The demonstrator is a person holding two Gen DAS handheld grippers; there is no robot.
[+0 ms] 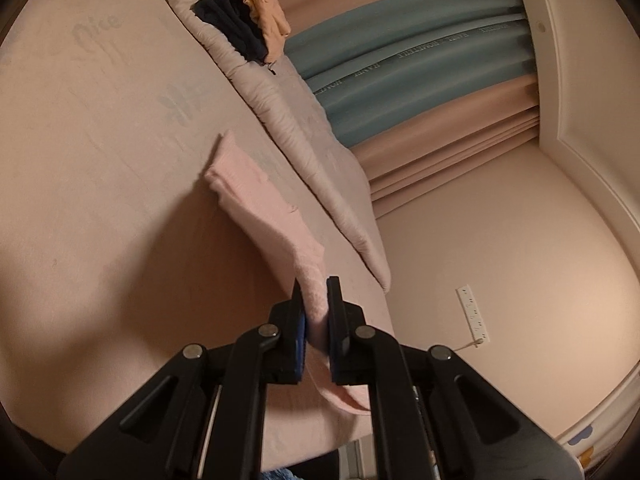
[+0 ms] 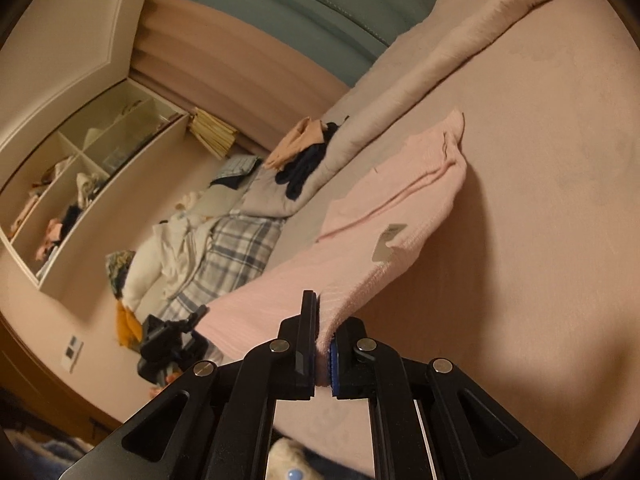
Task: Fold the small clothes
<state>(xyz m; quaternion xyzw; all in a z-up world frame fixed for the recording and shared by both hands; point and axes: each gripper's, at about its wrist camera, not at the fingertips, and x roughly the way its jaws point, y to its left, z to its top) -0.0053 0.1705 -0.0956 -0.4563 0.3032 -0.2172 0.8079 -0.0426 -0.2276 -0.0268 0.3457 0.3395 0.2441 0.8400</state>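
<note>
Garment under fold: pale pink ribbed knit cloth point(image 1: 256, 196), small, with a grey label patch, held off the pink bed sheet point(image 1: 100, 140) at its near edge by both tools. Left gripper point(image 1: 316, 312) has its jaws narrowed onto one bunched near corner, cloth pinched between the blue pads and a loose tail hanging below them. Right gripper point(image 2: 320, 320) likewise clamps the ribbed hem edge at the other near corner, jaws almost together with only fabric between. From each pair of jaws the cloth runs forward and away, sagging slightly, its far end resting on the sheet ahead of the tips. Long axis lies roughly along the pointing direction of both grippers, so the free far edge is straight ahead, about equally distant from either hand. Judgement: next move likely carries the held edge forward over the far edge; both hands must travel together or the fold skews. Dark navy and tan clothes pile point(image 1: 244, 20) sits well beyond, on the grey quilted duvet point(image 1: 288, 120), clear of the path
</note>
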